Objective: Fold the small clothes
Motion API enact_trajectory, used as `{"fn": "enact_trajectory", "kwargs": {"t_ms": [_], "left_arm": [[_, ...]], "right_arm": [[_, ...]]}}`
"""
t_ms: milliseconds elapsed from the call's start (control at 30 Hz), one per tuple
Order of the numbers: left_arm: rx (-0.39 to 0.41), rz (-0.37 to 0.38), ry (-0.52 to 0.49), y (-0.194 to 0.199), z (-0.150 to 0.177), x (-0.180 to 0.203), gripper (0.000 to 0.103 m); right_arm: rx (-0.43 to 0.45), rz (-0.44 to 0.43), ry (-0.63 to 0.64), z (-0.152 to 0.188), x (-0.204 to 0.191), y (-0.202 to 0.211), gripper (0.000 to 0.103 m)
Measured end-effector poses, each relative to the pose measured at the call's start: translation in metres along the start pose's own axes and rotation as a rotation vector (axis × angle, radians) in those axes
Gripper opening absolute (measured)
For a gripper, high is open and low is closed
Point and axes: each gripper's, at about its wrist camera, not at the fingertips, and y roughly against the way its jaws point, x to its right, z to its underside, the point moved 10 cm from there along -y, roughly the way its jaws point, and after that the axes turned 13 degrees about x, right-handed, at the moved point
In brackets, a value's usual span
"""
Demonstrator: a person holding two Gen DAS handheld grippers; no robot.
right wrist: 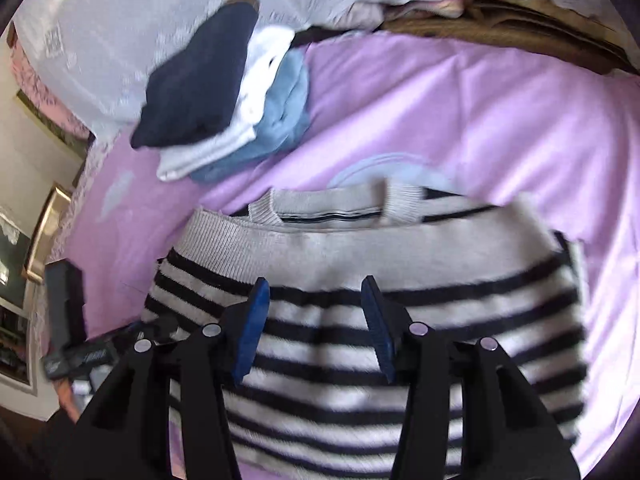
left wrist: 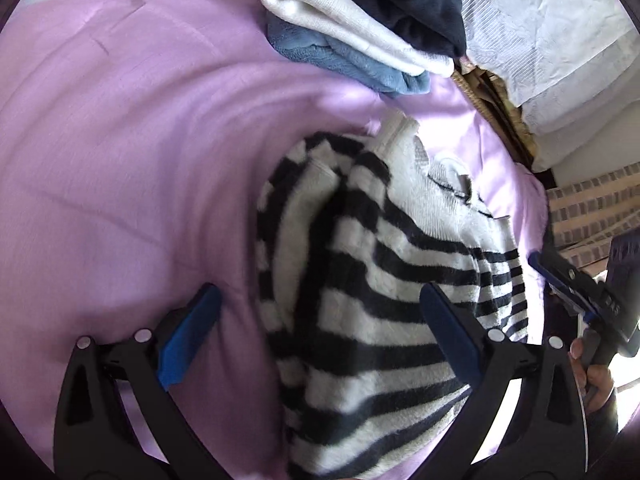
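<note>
A fluffy black-and-white striped sweater (left wrist: 360, 280) lies folded on the lilac bed sheet (left wrist: 120, 160), its ribbed white hem (right wrist: 320, 248) turned toward the far side. My left gripper (left wrist: 320, 288) hovers over the sweater's left edge. It is wide open, one blue pad (left wrist: 192, 332) over the sheet and the other over the stripes. My right gripper (right wrist: 315, 280) hangs above the middle of the sweater (right wrist: 400, 360), jaws partly apart, with no fabric pinched between the pads. The right gripper (left wrist: 576, 292), held by a hand, also shows at the left wrist view's right edge.
A folded stack of navy, white and blue clothes (left wrist: 360, 28) (right wrist: 224, 104) sits on the sheet beyond the sweater. White lace cloth (right wrist: 120, 20) and brown fabric (right wrist: 500, 24) lie along the far side. The left gripper's body (right wrist: 64, 312) shows at the left.
</note>
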Motion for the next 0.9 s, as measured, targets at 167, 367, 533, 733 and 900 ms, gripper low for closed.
{"fn": "enact_trajectory", "kwargs": {"t_ms": [167,367,533,733,900], "left_arm": [[0.011,-0.003,-0.005,0.005,-0.007,-0.005,0.054],[-0.020,0.013,0.000,0.003,-0.003,0.001,0.039],[-0.055,0.020,0.016,-0.013,-0.006,0.002,0.064],[-0.050,-0.017,-0.096,-0.023,-0.012,0.015,0.043],[-0.039,0.014,-0.106,-0.011,-0.016,0.020,0.025]], "right_arm": [[0.035,0.057,0.000,0.020,0.019,0.035,0.049],[-0.036,0.107,0.101,0.074,0.023,0.038,0.049],[-0.165,0.150,0.212,0.130,0.030,0.012,0.052],[-0.135,0.157,0.141,0.121,0.031,0.032,0.053],[-0.014,0.140,0.164,0.101,0.013,0.061,0.053]]}}
